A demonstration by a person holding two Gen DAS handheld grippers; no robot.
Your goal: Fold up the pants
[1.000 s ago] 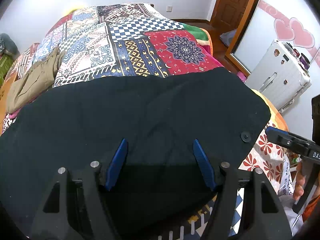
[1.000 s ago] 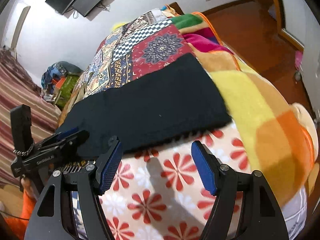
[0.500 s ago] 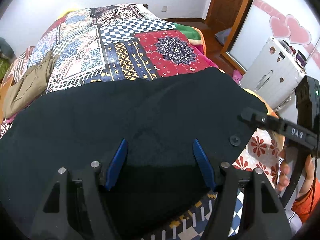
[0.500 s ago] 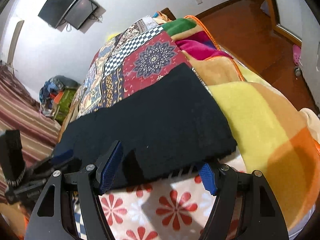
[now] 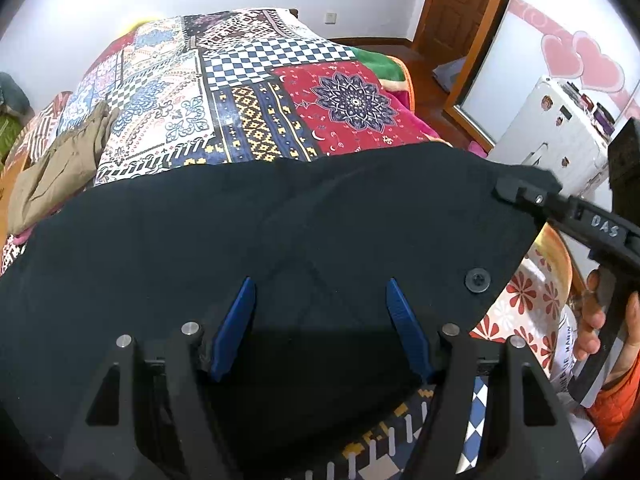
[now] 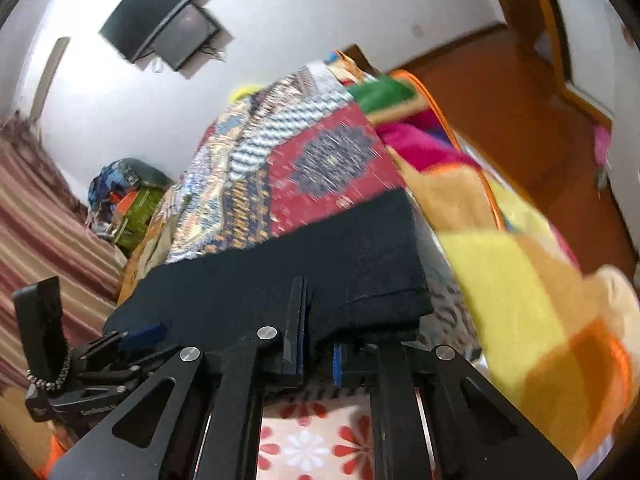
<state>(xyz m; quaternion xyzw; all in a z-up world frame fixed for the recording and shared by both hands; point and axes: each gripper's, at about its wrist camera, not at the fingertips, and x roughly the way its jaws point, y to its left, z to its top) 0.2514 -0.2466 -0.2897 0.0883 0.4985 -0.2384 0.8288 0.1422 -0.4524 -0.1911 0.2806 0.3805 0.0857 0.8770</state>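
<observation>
Patchwork bedspread (image 5: 248, 92), black pants (image 5: 280, 232), perhaps wooden floor (image 6: 500, 92)

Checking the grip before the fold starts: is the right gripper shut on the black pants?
Shut on them. The right gripper's fingers have just closed, pinching the near edge of the pants.

right gripper (image 5: 520, 194) arm: raised letters "DAS", seen from the left wrist view
left gripper (image 6: 140, 334) body: a line of small print, too blurred to read
white bag (image 5: 562, 344) by the person's hand (image 5: 600, 320): dark print along its edge, not legible
</observation>
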